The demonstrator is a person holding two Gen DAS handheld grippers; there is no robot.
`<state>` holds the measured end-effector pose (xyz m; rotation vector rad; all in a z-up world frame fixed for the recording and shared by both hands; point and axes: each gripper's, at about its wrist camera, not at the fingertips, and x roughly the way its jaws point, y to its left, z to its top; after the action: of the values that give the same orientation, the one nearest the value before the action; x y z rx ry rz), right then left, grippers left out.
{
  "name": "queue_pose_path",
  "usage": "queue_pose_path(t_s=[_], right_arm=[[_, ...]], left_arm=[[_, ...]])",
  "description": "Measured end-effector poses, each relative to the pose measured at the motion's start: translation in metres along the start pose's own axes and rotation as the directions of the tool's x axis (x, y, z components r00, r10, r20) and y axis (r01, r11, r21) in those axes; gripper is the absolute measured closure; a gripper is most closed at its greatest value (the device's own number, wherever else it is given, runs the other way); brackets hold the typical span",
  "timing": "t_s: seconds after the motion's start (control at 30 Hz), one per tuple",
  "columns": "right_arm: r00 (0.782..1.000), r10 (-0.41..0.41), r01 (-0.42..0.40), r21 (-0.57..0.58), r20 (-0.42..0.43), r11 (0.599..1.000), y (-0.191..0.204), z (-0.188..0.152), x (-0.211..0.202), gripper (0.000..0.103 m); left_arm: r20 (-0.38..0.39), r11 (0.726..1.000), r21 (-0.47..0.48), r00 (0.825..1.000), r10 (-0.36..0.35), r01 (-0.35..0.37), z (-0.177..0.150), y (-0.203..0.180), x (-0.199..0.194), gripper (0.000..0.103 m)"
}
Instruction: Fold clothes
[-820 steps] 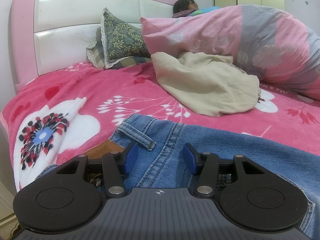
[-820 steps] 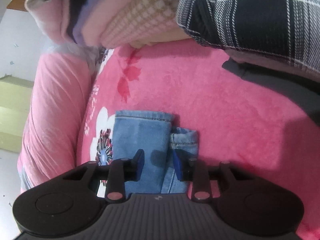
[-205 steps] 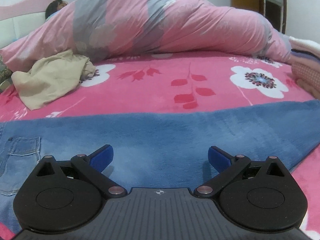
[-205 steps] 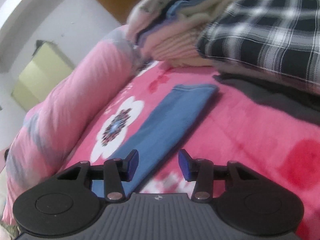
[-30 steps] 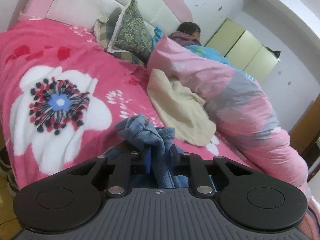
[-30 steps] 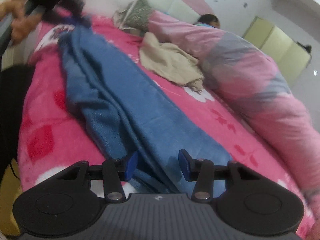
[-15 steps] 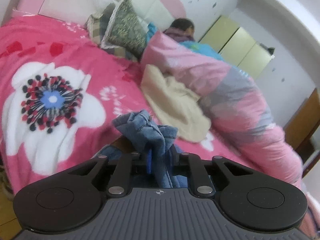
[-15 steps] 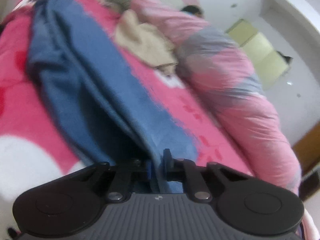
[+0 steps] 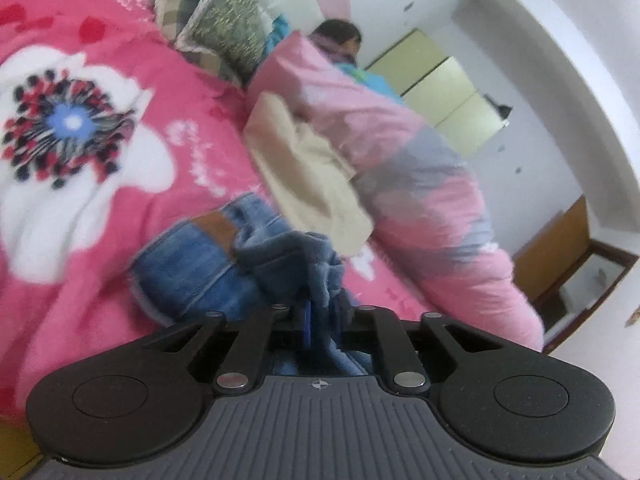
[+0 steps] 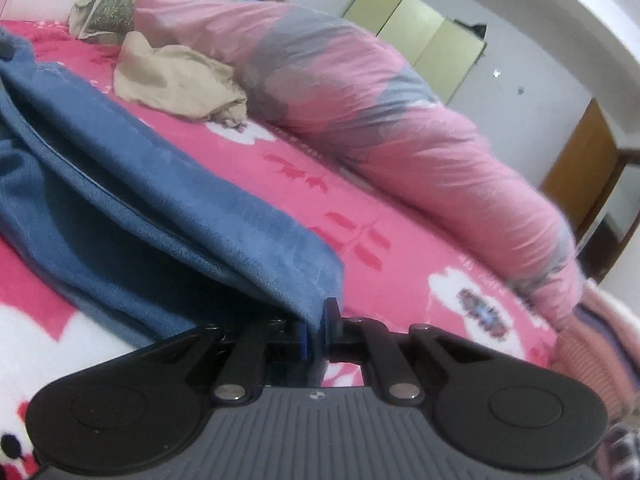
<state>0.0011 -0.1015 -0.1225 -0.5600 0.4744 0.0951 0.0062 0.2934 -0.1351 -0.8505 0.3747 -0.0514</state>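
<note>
The left tongs are nearly closed, pinching a bunched handful at the waistband end of the blue jeans; their jaws have just been opening a little, with the denim between them. The jeans lie on the pink flowered bed, their brown waistband patch just beyond the grip. The right tongs are clamped on the edge of the jeans' leg end, which runs away to the far left. A beige garment lies far off beside the pink quilt.
</note>
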Motion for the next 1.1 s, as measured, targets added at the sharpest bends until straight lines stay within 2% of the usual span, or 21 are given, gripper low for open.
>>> queue_pose_path(t_s=[0.07, 0.1, 0.17, 0.27, 0.33, 0.4, 0.5, 0.57, 0.67, 0.7, 0.73, 0.9, 1.0, 1.1], right_arm=[[0.999, 0.033, -0.033, -0.013, -0.009, 0.999, -0.005, -0.004, -0.003, 0.081], [0.999, 0.047, -0.047, -0.018, -0.007, 0.999, -0.007, -0.006, -0.007, 0.078], [0.996, 0.091, -0.091, -0.024, -0.001, 0.996, -0.015, -0.010, -0.017, 0.067], [0.973, 0.230, -0.230, -0.006, 0.027, 0.973, -0.036, -0.010, -0.043, 0.064], [0.944, 0.325, -0.326, 0.014, 0.054, 0.945, -0.050, -0.008, -0.060, 0.064], [0.897, 0.425, -0.434, 0.063, 0.121, 0.899, -0.062, 0.009, -0.073, 0.064], [0.827, 0.515, -0.536, 0.044, 0.225, 0.843, -0.053, 0.050, -0.074, 0.064], [0.761, 0.594, -0.617, 0.011, 0.261, 0.787, -0.028, 0.079, -0.061, 0.064], [0.645, 0.699, -0.724, -0.045, 0.308, 0.688, 0.011, 0.124, -0.043, 0.064], [0.612, 0.727, -0.748, -0.070, 0.311, 0.660, 0.025, 0.136, -0.036, 0.064], [0.594, 0.747, -0.757, -0.107, 0.298, 0.644, 0.041, 0.145, -0.028, 0.064], [0.549, 0.810, -0.787, -0.200, 0.206, 0.584, 0.115, 0.172, 0.004, 0.065], [0.550, 0.820, -0.785, -0.238, 0.156, 0.572, 0.141, 0.174, 0.013, 0.065], [0.557, 0.819, -0.796, -0.192, 0.138, 0.574, 0.147, 0.174, 0.026, 0.067]], left_arm=[[-0.018, 0.999, -0.044, 1.000, -0.021, 0.020, 0.000, 0.008, -0.005, 0.083], [-0.024, 0.998, -0.059, 0.999, -0.030, 0.029, 0.002, 0.009, -0.007, 0.080], [-0.019, 0.997, -0.063, 0.999, -0.043, 0.042, 0.006, 0.008, -0.010, 0.074], [-0.019, 0.993, -0.095, 0.998, -0.065, 0.063, 0.010, 0.010, -0.010, 0.066], [-0.009, 0.989, -0.125, 0.997, -0.075, 0.073, 0.012, 0.013, -0.008, 0.066], [0.006, 0.983, -0.160, 0.996, -0.090, 0.090, 0.012, 0.018, -0.008, 0.066], [0.026, 0.973, -0.206, 0.994, -0.102, 0.105, 0.012, 0.024, -0.008, 0.070], [0.031, 0.970, -0.220, 0.995, -0.094, 0.098, 0.013, 0.027, -0.008, 0.073], [0.031, 0.962, -0.253, 0.994, -0.102, 0.106, 0.016, 0.030, -0.010, 0.074], [0.032, 0.960, -0.259, 0.994, -0.102, 0.107, 0.016, 0.030, -0.011, 0.074], [0.033, 0.958, -0.264, 0.994, -0.103, 0.108, 0.017, 0.031, -0.012, 0.074], [0.051, 0.942, -0.311, 0.992, -0.118, 0.128, 0.020, 0.040, -0.015, 0.075], [0.054, 0.930, -0.337, 0.989, -0.137, 0.147, 0.022, 0.048, -0.015, 0.075], [0.052, 0.918, -0.360, 0.986, -0.160, 0.168, 0.023, 0.055, -0.014, 0.075]])
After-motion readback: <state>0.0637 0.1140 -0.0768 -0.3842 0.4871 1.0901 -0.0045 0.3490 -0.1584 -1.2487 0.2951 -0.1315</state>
